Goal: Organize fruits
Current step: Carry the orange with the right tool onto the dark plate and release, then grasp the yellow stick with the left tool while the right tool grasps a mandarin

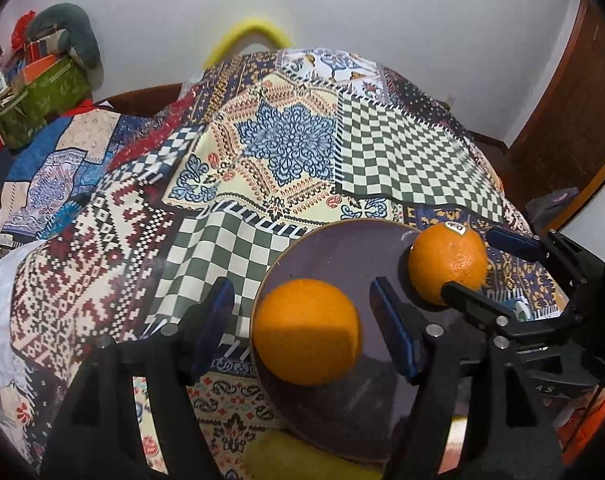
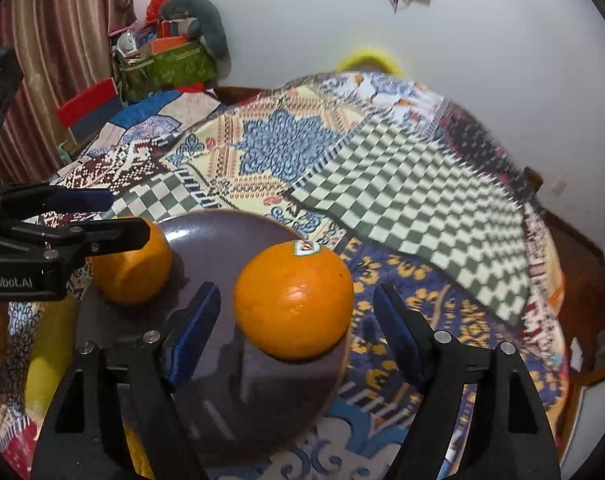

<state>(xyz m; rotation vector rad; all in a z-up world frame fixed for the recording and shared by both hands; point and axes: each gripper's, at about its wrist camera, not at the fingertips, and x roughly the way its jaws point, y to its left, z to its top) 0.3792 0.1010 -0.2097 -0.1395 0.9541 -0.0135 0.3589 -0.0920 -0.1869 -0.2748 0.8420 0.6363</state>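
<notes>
Oranges (image 1: 306, 332) (image 2: 294, 300) sit unclamped on plate (image 1: 342, 252) between both hand-held grippers' (image 1: 302, 320) (image 2: 296, 320) spread jaws

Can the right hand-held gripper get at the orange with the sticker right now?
Probably yes: the right hand-held gripper is open, with the stickered orange between its fingers on the plate, nothing in between.

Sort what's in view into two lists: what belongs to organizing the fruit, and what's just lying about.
Job:
round orange with sticker
plain round orange
dark purple round plate

Lying about:
patchwork patterned cloth
green fabric organizer
grey stuffed toy
</notes>
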